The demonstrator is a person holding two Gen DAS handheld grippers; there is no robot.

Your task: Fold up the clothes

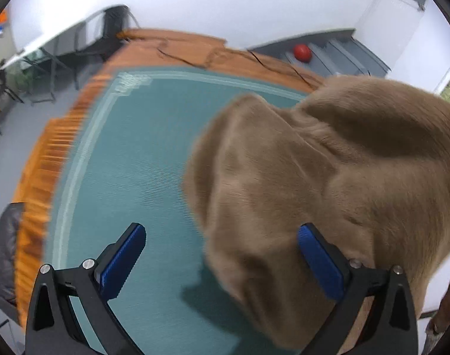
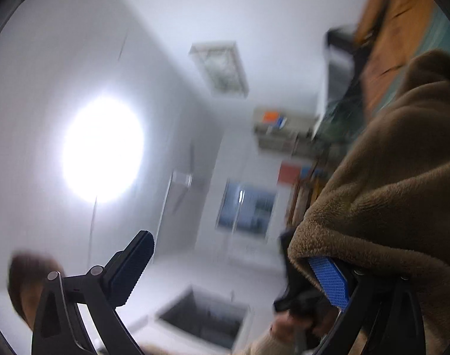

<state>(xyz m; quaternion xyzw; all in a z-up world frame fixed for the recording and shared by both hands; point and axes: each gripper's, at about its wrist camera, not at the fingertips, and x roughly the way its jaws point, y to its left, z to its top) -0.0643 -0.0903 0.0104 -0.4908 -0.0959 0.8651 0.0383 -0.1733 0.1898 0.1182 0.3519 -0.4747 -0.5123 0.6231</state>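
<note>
The left gripper (image 1: 222, 254) stands spread wide, gripping nothing; the tan fleece garment (image 1: 328, 183) drapes over its right finger above the teal mat (image 1: 130, 153). The right gripper (image 2: 234, 269) also gapes, fleece over its right finger. No legible writing.

Even, cool indoor light fills both fisheye views, each ringed by a dark circular border with lines bowing toward the edges. In the right wrist view, a round ceiling lamp (image 2: 103, 149) burns out to pure white glare, and the whole room streaks with motion blur. In the left wrist view, the orange table edge (image 1: 44, 159) smears, while the tan garment (image 1: 328, 192) casts a soft shadow on the teal mat (image 1: 130, 153).
</note>
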